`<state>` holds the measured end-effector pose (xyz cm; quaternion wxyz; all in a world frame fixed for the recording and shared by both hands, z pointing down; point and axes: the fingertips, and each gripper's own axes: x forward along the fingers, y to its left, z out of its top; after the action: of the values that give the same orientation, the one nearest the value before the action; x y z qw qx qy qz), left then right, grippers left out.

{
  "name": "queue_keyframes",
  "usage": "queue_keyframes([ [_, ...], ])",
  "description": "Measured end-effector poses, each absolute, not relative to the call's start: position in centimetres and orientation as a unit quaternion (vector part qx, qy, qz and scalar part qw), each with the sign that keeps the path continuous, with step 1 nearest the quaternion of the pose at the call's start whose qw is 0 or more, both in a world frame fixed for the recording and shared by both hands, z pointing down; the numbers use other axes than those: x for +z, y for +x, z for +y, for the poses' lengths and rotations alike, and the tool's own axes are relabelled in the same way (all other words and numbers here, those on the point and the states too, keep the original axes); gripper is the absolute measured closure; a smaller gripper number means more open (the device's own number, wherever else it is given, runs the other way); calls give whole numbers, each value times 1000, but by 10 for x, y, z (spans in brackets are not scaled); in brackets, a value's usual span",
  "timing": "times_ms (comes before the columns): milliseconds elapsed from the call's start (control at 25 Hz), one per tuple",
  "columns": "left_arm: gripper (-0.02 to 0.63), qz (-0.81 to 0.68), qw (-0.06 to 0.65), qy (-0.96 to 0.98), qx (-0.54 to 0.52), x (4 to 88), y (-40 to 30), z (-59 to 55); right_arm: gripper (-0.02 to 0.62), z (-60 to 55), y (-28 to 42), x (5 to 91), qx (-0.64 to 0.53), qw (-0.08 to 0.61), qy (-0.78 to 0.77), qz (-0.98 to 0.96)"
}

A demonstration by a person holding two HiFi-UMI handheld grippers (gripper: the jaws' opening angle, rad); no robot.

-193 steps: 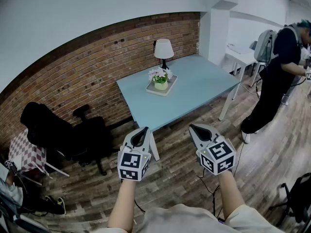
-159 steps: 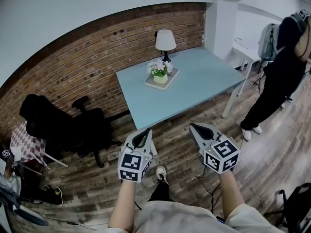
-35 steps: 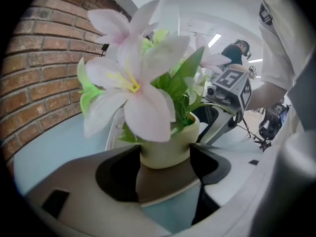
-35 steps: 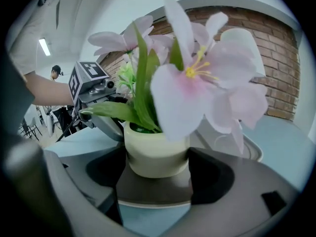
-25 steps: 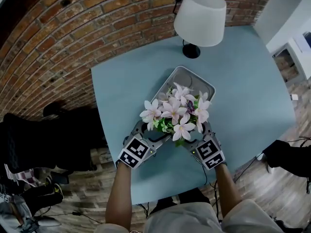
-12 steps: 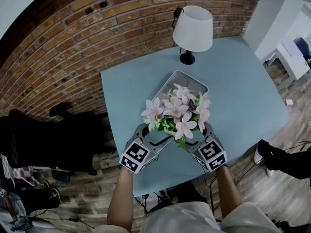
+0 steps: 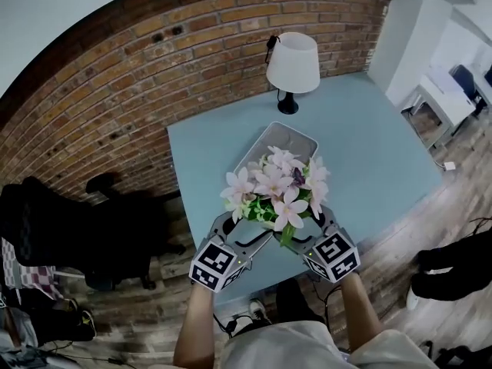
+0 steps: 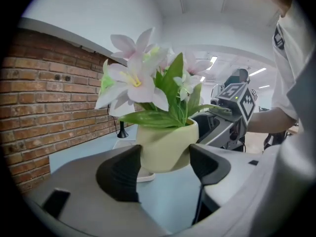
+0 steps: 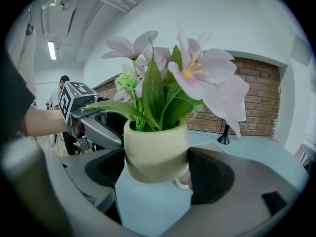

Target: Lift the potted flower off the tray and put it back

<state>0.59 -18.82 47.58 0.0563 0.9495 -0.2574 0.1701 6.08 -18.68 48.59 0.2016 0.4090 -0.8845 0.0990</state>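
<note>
Far L, head view: dark office chair (image 7: 61, 221) on wood floor (image 7: 131, 314), brick wall (image 7: 154, 75) behind.

L tool (image 7: 244, 229): jaws pinching the potted flower (image 7: 275, 187) from the person's L side. L gripper view shows it plainly: L tool (image 8: 165, 167) w/ both dark pads pressed on the pale yellow-green pot (image 8: 165, 144), one each side, low on its body.

Potted flower is up in the air, off the tray (image 7: 284, 138), held over the near part of the worktop (image 7: 369, 152). Pink-white blooms hide the pot from above. Pot roughly upright in both gripper views, base clear of the blue surface.

Tray: light grey, rounded corners, lies just beyond the flower, toward the wall. Bit of its rim (image 8: 143, 174) shows behind the pot.

Lamp (image 7: 292, 64): white shade, black base, at the worktop's far edge, past the tray.

R tool (image 7: 306, 225): also clamped on the pot, from the R side, opp. the L one. R gripper view: R tool (image 9: 158, 169) pads against the pot (image 9: 157, 149) on both sides; L tool's marker cube (image 9: 76, 95) shows beyond it.

Far R: white desk (image 7: 442, 91).
</note>
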Motion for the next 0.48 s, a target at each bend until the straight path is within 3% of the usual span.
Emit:
queue_keyframes([
  [480,276,-251,34,955,154,435,-18,-109,172,-107,38,446,88,176,431,-880],
])
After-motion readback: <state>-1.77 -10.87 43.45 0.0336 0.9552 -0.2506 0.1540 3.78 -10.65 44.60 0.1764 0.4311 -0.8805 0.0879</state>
